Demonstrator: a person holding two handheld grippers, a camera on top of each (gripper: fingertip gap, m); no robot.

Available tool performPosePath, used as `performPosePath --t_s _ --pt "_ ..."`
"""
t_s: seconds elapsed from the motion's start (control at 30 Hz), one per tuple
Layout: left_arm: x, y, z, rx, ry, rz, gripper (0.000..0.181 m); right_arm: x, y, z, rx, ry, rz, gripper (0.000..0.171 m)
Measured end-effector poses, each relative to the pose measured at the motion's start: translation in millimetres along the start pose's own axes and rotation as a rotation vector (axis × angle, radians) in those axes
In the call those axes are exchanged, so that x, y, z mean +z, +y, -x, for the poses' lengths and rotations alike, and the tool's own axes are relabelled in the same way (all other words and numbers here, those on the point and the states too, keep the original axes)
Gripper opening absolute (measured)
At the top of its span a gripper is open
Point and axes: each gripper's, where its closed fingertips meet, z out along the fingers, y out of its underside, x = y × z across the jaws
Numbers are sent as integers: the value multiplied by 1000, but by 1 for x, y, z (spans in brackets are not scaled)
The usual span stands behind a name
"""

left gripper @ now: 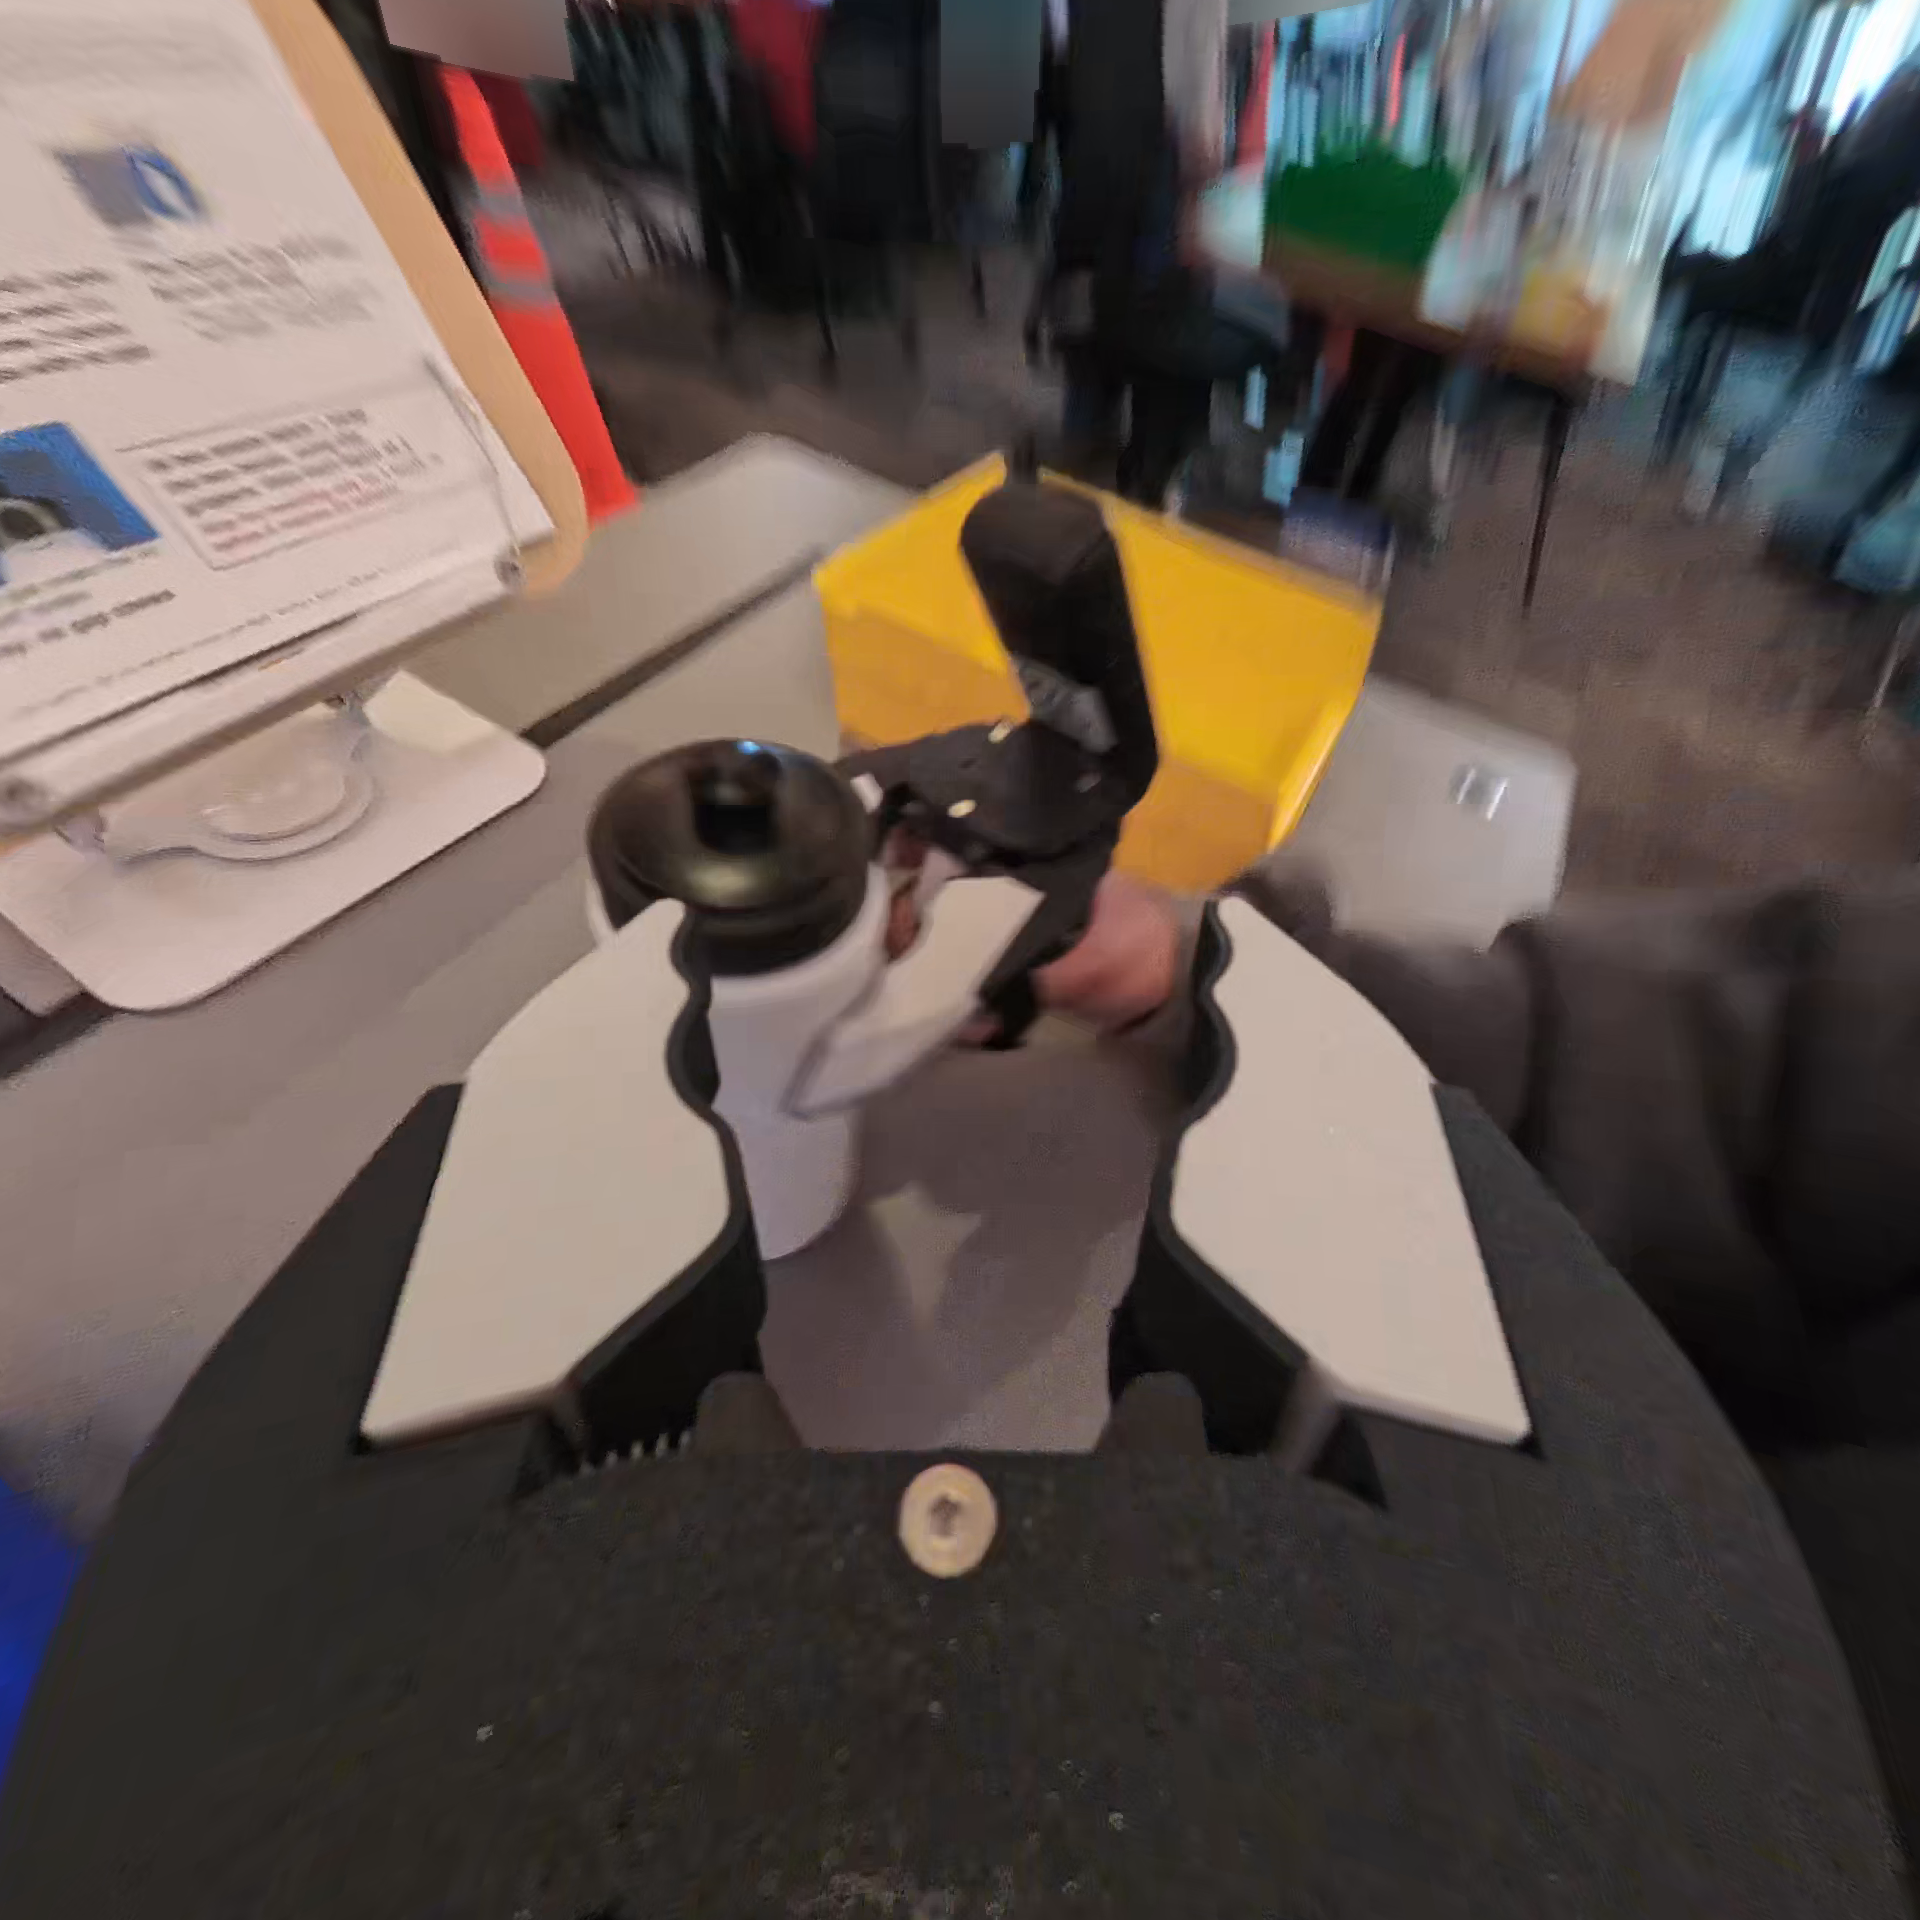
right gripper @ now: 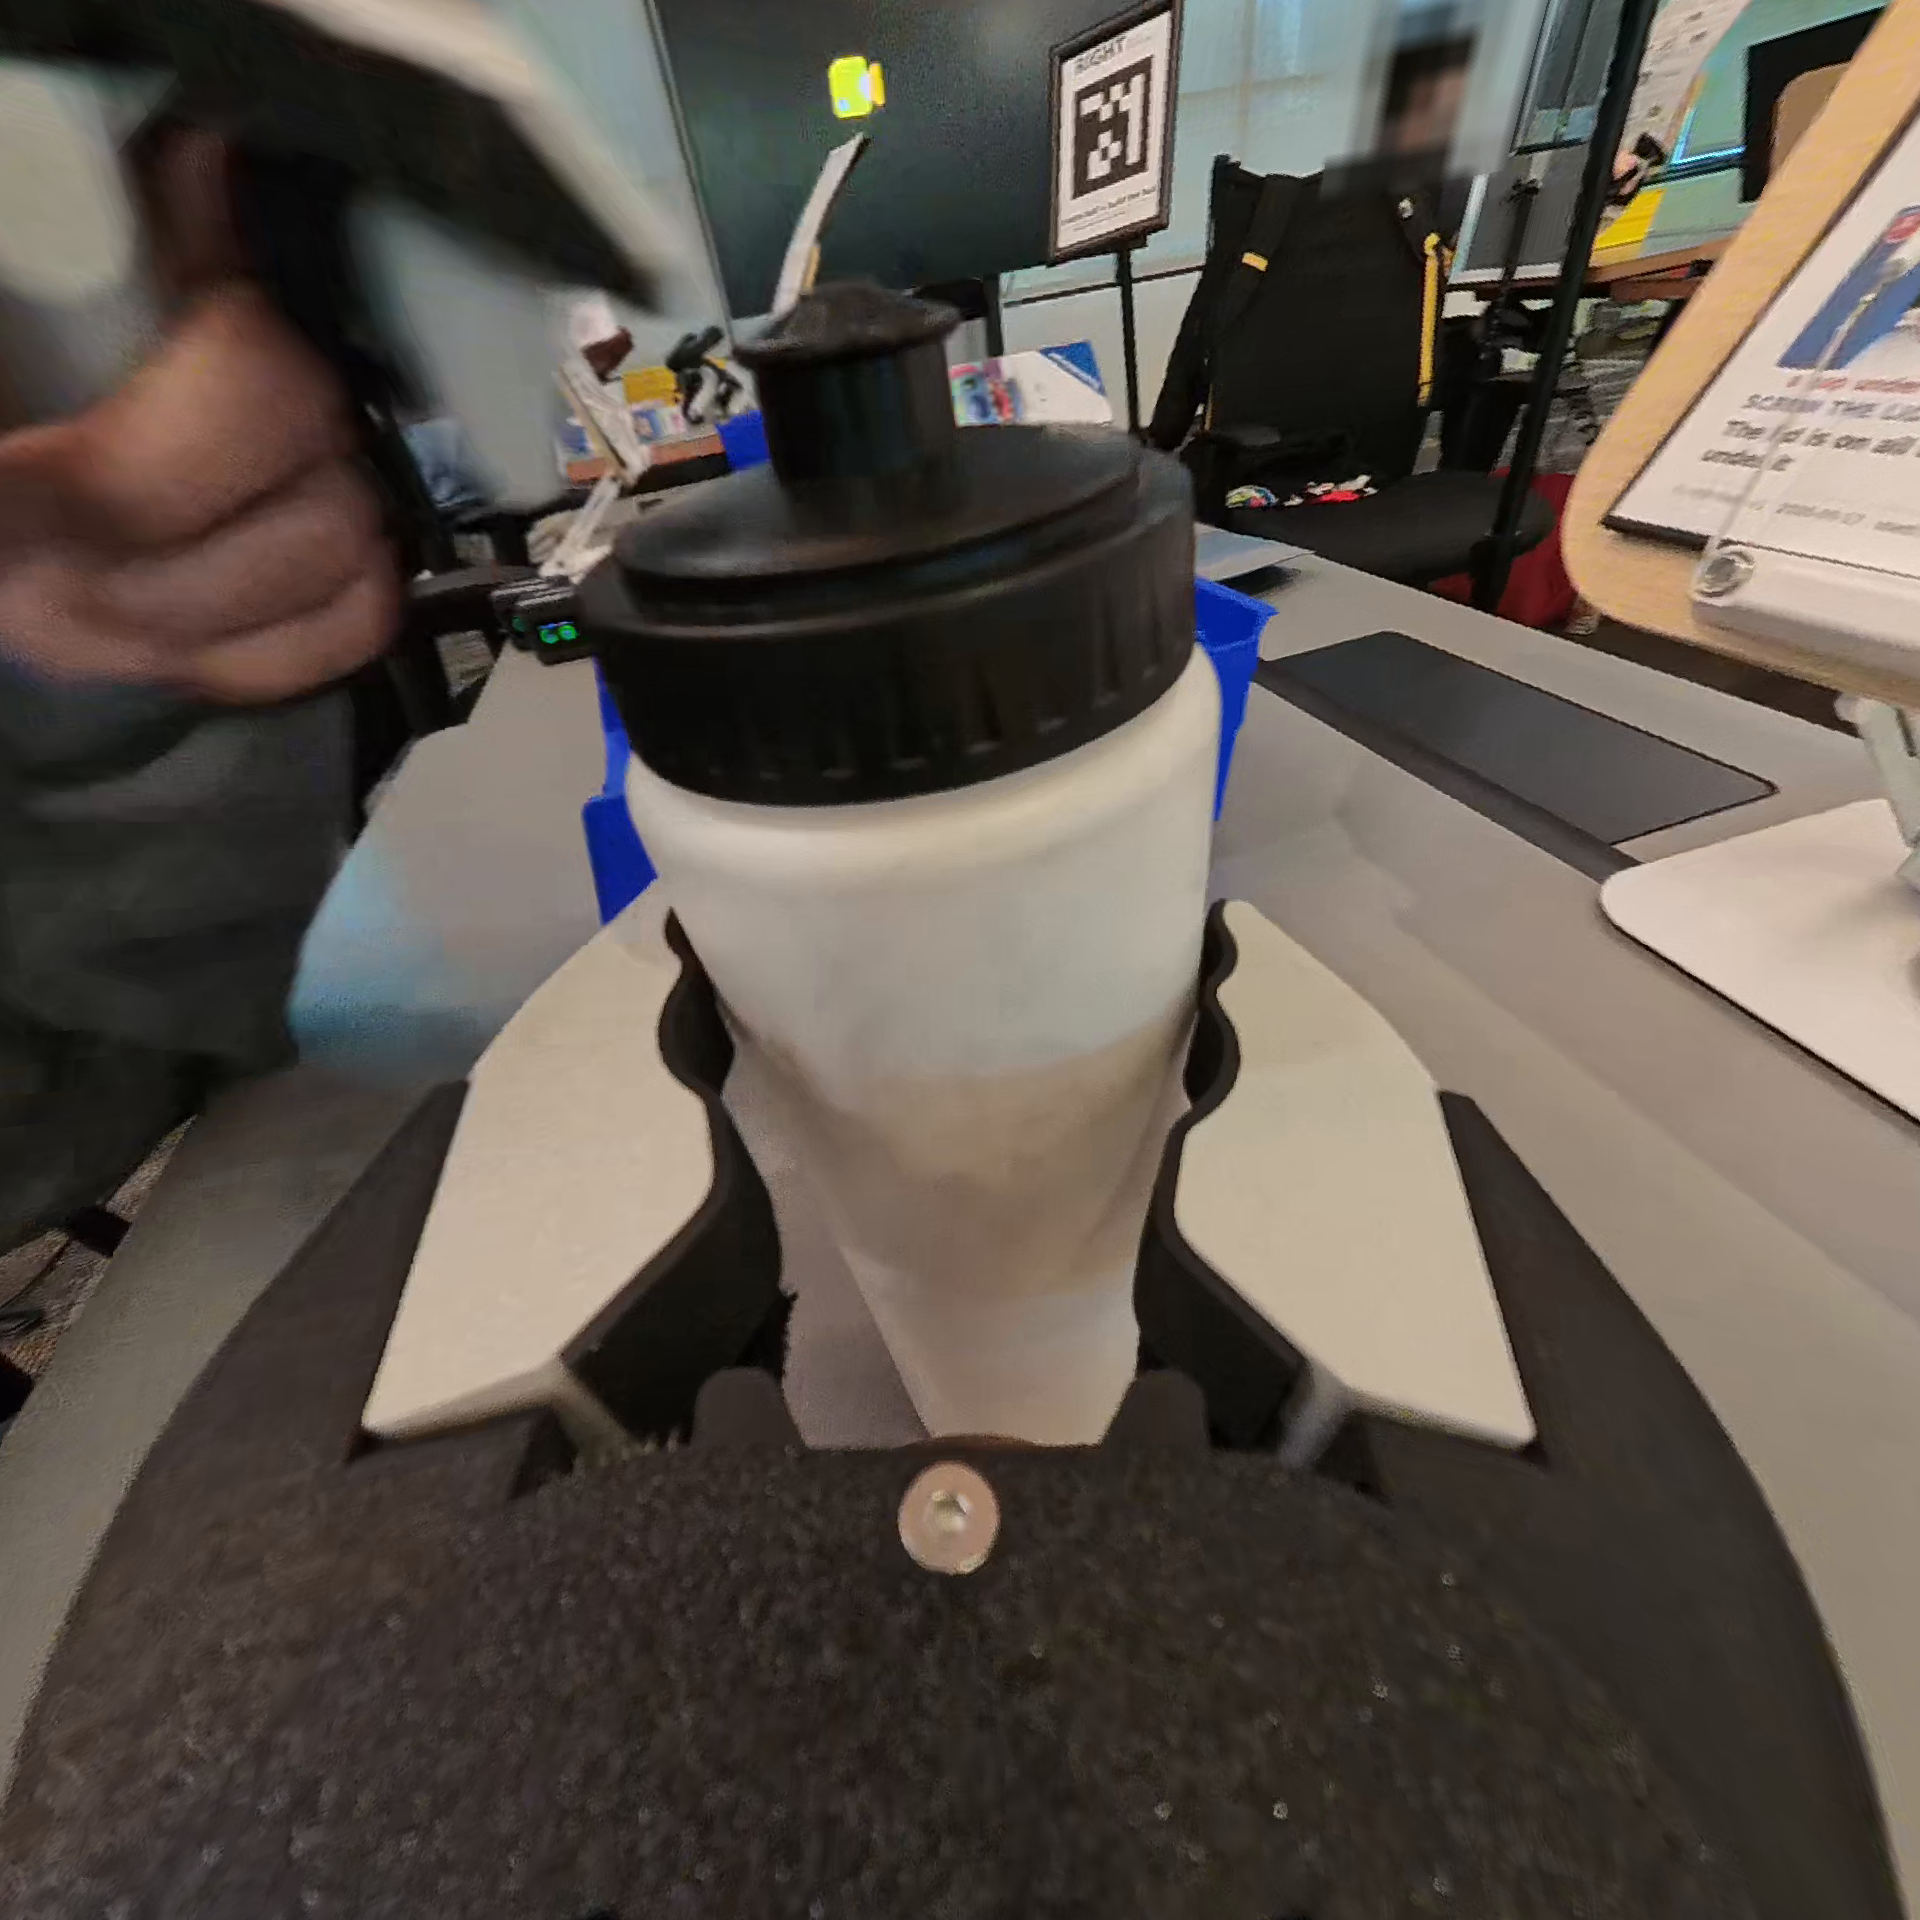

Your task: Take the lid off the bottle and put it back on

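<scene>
The bottle stands upright on the grey table, its waisted white body clasped between my right tool's fingers. The lid, black, ribbed round the rim and topped by a stubby spout, sits fully on; whether it has been off and replaced cannot be told. My left tool is spread wide and empty, the bottle just ahead by its left finger. Beyond lie a yellow bin and a sign stand.
</scene>
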Motion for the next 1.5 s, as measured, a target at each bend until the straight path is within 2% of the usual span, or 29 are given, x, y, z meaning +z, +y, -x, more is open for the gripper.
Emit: performPosePath --t_s 0.07,0.2,0.27,0.4,0.53,0.6,0.67,0.73,0.9,1.0,1.1,1.17,1.27,1.4,1.5 --pt "-17 24 -26 -81 -61 -147 90 -3 0 -5 3 25 -1 88" --pt "-31 112 -56 -71 -242 -113 107 -7 -1 -10 2 60 -9 88" --pt "-39 135 -59 -47 -306 -116 106 -7 -1 -9 -10 78 -13 88" --pt "-62 123 -57 6 -352 -182 101 -6 -2 -13 18 155 -45 88" --pt "-76 135 -54 16 -347 -177 87 -3 1 -9 10 231 84 87" --pt "-83 133 -49 31 -384 -185 86 -6 -7 1 -19 249 150 88" --pt "-85 130 -49 24 -392 -203 86 -16 -36 17 -30 253 127 88" --pt "-80 133 -52 -27 -363 -188 89 -34 -80 35 -30 268 63 88" --pt "-62 145 -66 -123 -260 -84 90 -107 -201 67 -196 448 16 88" --pt "-59 142 -68 -107 -248 -93 91 -163 -255 61 -259 638 69 88" --pt "-57 139 -68 -76 -254 -100 90 -220 -280 33 -231 821 147 88" --pt "-54 141 -69 -67 -251 -84 90 -252 -270 4 -153 899 234 88" --pt "-52 144 -69 -60 -249 -64 89 -290 -220 -47 42 959 368 88" --pt "-49 149 -68 -54 -248 -36 85 -318 -102 -98 388 953 604 88" --pt "-45 158 -66 -72 -232 9 84 -327 -18 -118 604 929 756 88"
